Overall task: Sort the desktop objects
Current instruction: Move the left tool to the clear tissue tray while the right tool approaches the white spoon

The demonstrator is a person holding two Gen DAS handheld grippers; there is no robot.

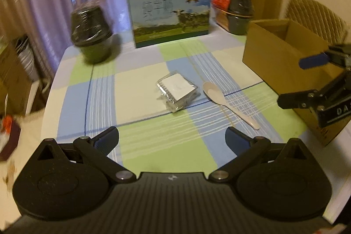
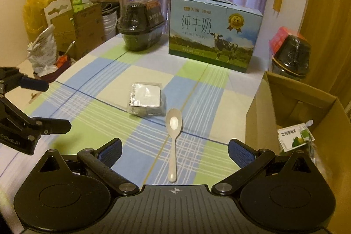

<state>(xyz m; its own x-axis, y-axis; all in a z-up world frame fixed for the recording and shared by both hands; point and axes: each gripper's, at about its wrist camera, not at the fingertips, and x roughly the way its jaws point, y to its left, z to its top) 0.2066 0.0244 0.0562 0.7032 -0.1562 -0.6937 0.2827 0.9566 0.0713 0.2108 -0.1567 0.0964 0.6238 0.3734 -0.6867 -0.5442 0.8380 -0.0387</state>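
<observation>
Right wrist view showed my right gripper [image 2: 174,149] spread wide over the white spoon's [image 2: 173,137] handle. The foil-wrapped packet [image 2: 146,100] lay just beyond the spoon, the cardboard box [image 2: 285,109] to its right. My left gripper [image 1: 172,137] was wide too, empty.

On the tabletop [image 2: 109,124] I count one spoon [image 2: 173,137], one wrapped packet [image 2: 146,100] and one milk carton [image 2: 214,34]. There are two black bowl packs [image 2: 140,23] [image 2: 291,56], and one cardboard box [image 2: 307,115] holding one small pouch [image 2: 295,139].

White spoon [image 2: 174,139] lies between the wide-open right tool's [image 2: 174,151] fingers.
</observation>
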